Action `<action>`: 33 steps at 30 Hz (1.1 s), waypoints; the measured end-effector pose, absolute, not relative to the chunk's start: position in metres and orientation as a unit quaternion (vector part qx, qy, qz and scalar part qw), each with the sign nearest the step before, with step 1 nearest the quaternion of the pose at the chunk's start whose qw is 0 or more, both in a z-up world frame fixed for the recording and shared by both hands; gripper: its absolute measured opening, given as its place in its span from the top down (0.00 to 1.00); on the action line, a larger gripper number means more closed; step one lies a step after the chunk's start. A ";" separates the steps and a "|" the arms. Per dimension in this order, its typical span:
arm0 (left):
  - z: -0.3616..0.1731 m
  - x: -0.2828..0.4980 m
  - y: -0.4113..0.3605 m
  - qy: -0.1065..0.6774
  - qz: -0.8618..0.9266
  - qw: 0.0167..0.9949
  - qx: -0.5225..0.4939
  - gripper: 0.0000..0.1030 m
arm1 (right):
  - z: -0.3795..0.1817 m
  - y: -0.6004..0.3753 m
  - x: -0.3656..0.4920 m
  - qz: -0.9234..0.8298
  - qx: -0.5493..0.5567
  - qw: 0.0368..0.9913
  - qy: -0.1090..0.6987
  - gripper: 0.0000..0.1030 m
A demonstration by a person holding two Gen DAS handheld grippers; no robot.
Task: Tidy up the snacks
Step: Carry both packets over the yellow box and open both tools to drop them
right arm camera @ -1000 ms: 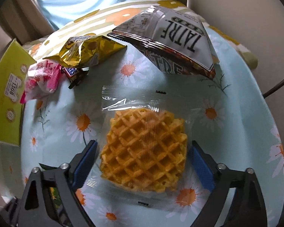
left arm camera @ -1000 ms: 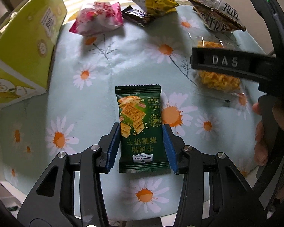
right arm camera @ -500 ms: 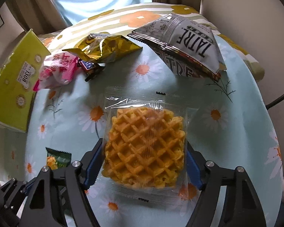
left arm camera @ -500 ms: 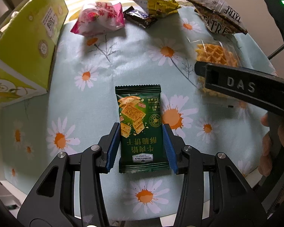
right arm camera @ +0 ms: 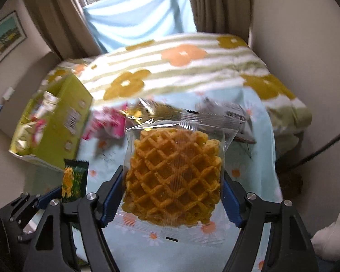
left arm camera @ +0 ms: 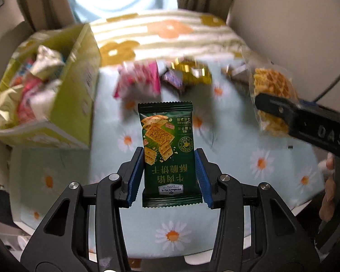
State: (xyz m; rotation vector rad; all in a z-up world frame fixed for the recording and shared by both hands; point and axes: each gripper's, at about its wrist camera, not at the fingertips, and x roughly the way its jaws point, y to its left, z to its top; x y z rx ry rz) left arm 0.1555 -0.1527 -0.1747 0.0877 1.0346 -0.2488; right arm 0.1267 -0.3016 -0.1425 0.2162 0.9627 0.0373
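My left gripper (left arm camera: 170, 176) is shut on a green cracker packet (left arm camera: 168, 149) and holds it upright above the daisy tablecloth (left arm camera: 260, 163). My right gripper (right arm camera: 172, 195) is shut on a clear-wrapped waffle (right arm camera: 173, 174), also lifted off the table; it shows at the right of the left wrist view (left arm camera: 272, 95). The green packet shows in the right wrist view (right arm camera: 73, 178). A yellow-green box (left arm camera: 74, 95) with several snacks inside stands open at the left.
A pink packet (left arm camera: 138, 81), a dark bar (left arm camera: 172, 80), a gold packet (left arm camera: 192, 72) and a grey bag (right arm camera: 229, 115) lie at the table's far side. A flowered blanket (right arm camera: 181, 68) lies behind. A hand (left arm camera: 328, 181) shows at right.
Both grippers have closed on their snacks and lifted them off the table. The views have tilted up, so the box's inside and the window now show.
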 end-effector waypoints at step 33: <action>-0.115 0.304 0.148 0.482 -0.073 0.873 -0.018 0.60 | -0.075 -0.013 0.257 0.134 0.091 0.888 0.431 0.30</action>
